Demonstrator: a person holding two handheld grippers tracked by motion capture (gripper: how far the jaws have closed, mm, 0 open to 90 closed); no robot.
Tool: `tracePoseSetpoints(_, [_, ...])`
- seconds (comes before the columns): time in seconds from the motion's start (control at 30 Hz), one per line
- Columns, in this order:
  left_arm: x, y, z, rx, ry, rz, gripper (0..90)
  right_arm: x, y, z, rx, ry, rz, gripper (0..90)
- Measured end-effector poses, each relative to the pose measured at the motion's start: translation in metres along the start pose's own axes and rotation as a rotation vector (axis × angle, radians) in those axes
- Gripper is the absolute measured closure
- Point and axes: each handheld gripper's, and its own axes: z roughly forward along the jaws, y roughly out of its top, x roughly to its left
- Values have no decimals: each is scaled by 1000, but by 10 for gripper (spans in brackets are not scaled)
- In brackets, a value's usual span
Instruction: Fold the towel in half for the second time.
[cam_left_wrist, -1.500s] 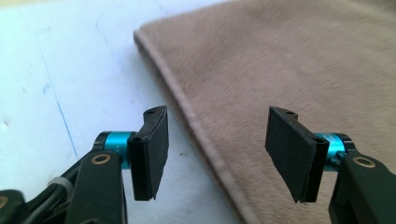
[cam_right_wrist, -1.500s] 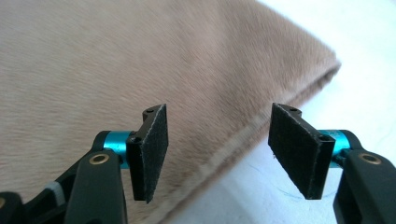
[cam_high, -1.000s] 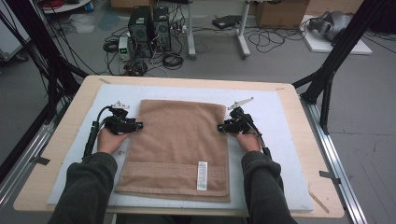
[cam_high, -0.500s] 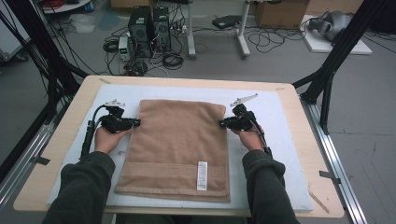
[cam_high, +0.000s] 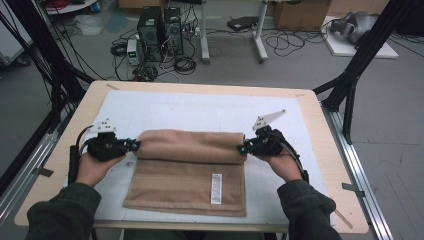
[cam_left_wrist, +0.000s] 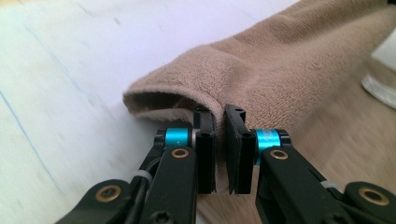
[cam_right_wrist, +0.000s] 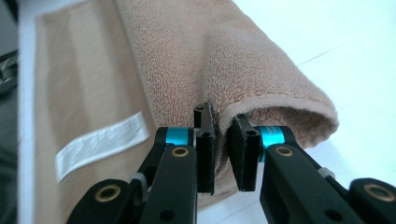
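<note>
Tan terry cloth, a rectangular bath towel, lies on the white mat that covers the pale wooden table, and every place here is told from that towel. Its far edge is lifted and curled toward the person into a rounded fold that runs from the towel's left side to its right, covering roughly the far third of the cloth. The near part lies flat, with a woven band across it and a small white care label near its right front corner. At the towel's left end the left gripper has its two black jaws nearly together, a thin layer of the curled edge pinched between them; in the left gripper view the fold opens like a tunnel just past the pads. At the towel's right end the right gripper is clamped in the same way on the hem of the fold, which arches over the jaws and to their right. In the high view both grippers sit level with each other, the left gripper and right gripper each touching an end of the roll. My judgement: the fold is begun but not finished. The lifted edge is partway over and does not yet meet the near edge; carrying it the rest of the way, laying it down square and releasing are what appears left.
</note>
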Motion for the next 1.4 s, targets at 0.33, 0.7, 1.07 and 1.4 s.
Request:
tracePoseSetpoints(0.33, [-12, -35, -7, 62, 31, 11, 710, 8, -48, 21, -11, 43, 98, 682])
tracePoseSetpoints(0.7, [-4, 9, -11, 32, 65, 36, 465, -6, -26, -10, -67, -66, 116, 408])
tracePoseSetpoints(1.07, [29, 30, 55, 103, 107, -51, 402, -46, -5, 37, 2, -72, 191, 365])
tracePoseSetpoints(1.4, [41, 18, 68, 202, 23, -94, 773, -50, -12, 53, 59, 111, 196, 800])
